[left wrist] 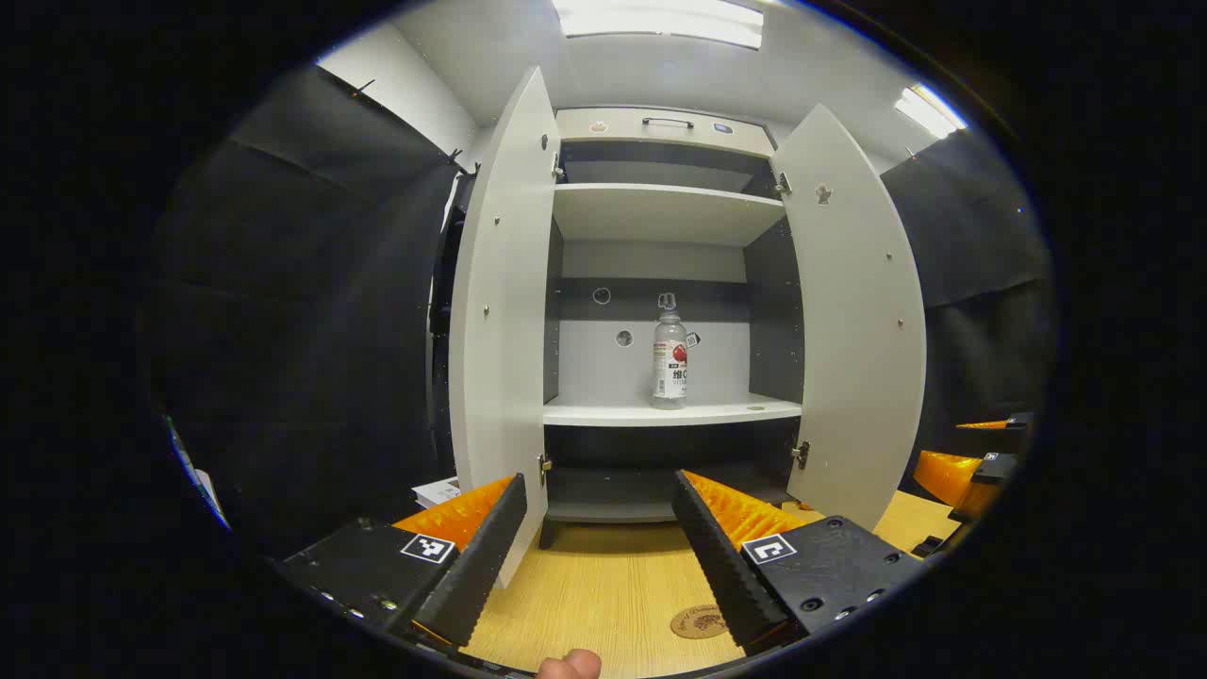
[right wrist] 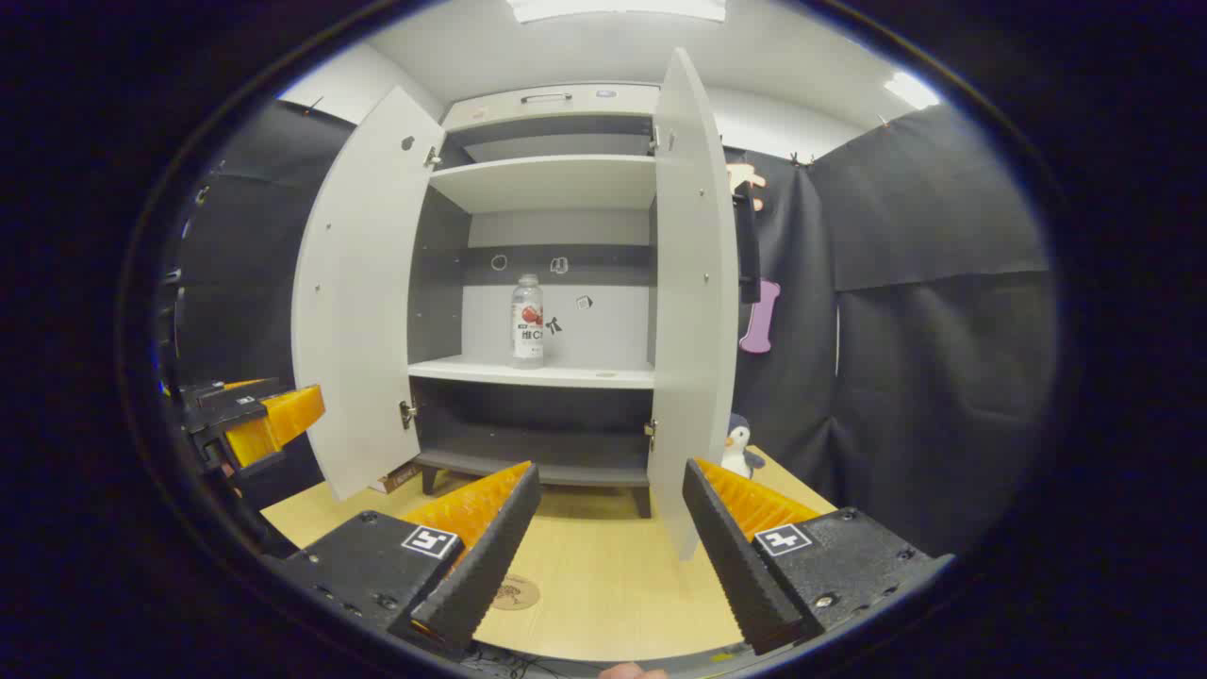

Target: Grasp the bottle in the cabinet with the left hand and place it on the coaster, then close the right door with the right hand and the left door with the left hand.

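At centre frame in the left gripper view, the bottle (left wrist: 669,358) stands upright on the cabinet's middle shelf (left wrist: 660,412), both doors (left wrist: 500,311) swung wide for access. Lower down, the left gripper (left wrist: 599,547) is spread and empty, lined up toward it. On the table (left wrist: 603,585), the coaster (left wrist: 698,621) waits; the right gripper (right wrist: 608,556) hangs apart, also spread.

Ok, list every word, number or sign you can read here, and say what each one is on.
Bottle label: print beside a red picture, too small and blurred to quote.
Coaster: round printed design, lettering too blurred to read.
Left gripper and right gripper: square black-and-white coded markers, patterns only, no words.
Cabinet top panel: small stickers, too small to read.
Nothing here can be quoted with confidence.
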Available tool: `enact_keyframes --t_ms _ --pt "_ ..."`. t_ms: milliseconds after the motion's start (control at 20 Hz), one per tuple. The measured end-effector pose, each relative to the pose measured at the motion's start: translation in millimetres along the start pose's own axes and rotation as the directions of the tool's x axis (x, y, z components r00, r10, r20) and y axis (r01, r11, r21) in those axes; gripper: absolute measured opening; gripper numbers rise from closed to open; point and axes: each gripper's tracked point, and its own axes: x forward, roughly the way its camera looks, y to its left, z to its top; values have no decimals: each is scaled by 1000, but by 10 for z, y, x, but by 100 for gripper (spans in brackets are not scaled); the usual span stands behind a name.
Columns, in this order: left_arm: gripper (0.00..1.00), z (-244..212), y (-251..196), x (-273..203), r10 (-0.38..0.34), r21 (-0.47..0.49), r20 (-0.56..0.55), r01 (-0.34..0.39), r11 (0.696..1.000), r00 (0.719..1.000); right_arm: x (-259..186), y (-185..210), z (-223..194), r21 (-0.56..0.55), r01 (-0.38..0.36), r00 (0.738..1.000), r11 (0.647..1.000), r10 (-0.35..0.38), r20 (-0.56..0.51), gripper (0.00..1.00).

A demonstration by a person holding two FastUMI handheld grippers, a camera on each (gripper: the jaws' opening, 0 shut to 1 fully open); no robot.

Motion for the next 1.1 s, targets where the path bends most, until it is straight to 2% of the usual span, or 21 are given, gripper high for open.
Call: enact_keyframes --t_ms 500,1100 --pt "95 -11 -79 -10 -46 -28 -11 45 999 999 -36 -6 45 -5 23 1000 1000 -22 10 99" --pt "94 -69 -39 4 -30 -16 -21 30 999 999 9 95 169 -21 -12 999 1000 13 35 99"
